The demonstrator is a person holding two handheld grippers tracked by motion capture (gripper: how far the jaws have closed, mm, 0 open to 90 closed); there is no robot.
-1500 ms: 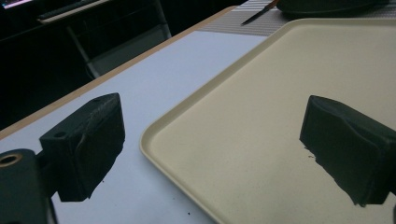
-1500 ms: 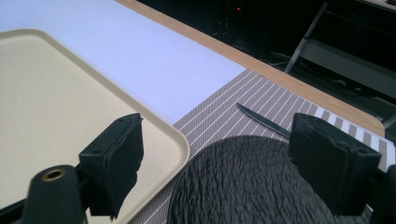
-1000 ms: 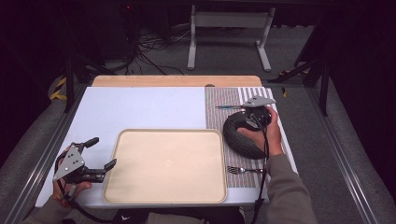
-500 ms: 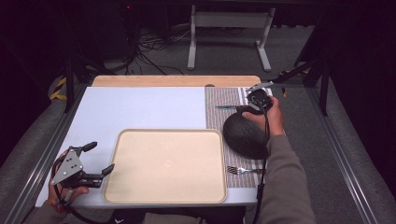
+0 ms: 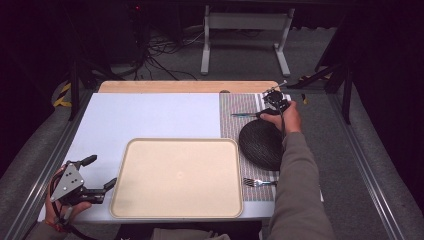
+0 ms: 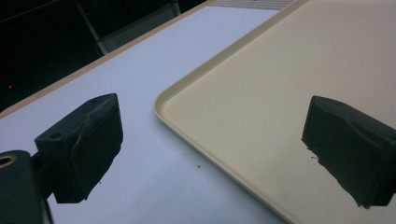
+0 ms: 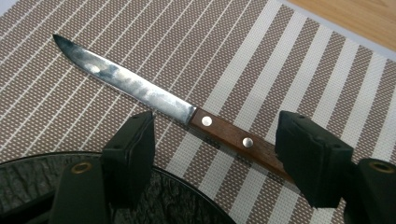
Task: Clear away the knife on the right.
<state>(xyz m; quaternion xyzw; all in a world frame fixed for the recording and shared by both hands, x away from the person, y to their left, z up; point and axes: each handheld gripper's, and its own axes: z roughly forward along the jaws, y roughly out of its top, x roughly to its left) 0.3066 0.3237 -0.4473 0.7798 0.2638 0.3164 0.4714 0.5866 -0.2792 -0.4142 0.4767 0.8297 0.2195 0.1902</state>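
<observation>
The right tongs point(image 7: 212, 154) are straddling the knife point(image 7: 187, 114) handle on the far right placemat point(image 5: 240, 107), jaws just closing, not yet gripping. Centre them on the handle, then lower. Left tongs point(image 5: 102, 172) are waiting open, empty, beside the tray point(image 5: 125, 210).

The right hand-held gripper point(image 5: 274, 98) is held far out at the right, the forearm stretched forward; its jaws (just closing) are kept apart. The left hand-held gripper point(image 5: 95, 172) is held near left, jaws spread wide.
</observation>
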